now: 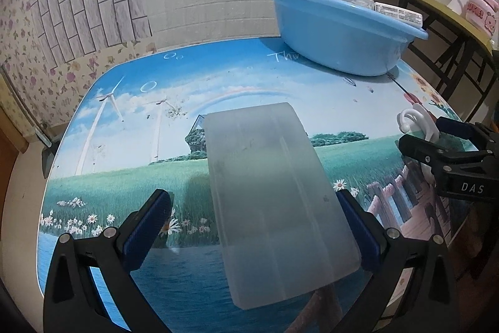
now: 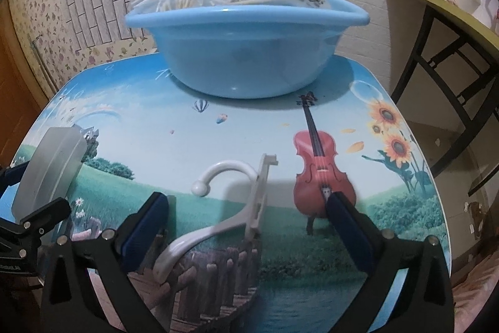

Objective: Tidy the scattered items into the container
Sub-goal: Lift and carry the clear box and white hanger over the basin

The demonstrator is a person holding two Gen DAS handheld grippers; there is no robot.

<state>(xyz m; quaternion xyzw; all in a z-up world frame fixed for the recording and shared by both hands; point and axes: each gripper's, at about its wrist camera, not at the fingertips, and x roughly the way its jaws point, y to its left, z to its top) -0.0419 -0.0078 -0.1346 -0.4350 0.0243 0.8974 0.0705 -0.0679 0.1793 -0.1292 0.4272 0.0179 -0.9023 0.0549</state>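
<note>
A white hook (image 2: 232,202) is seen lying on the picture-printed desk (image 2: 193,145) between the spread fingers of the right claw (image 2: 246,208), untouched. A frosted box (image 1: 274,195) is framed by the left claw (image 1: 252,227), also spread wide. A blue basin (image 2: 246,52) of collected items stands at the desk's far edge.

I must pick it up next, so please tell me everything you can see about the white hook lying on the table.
The white hook looks like smooth plastic: a curved arm ending in a small ball, joined to a flat, straight notched backplate. It lies on the printed tabletop in front of the blue basin, not in it. It sits between the open jaws of the right gripper; neither pad appears to press on it. The left wrist view shows it near the table's right edge.
</note>
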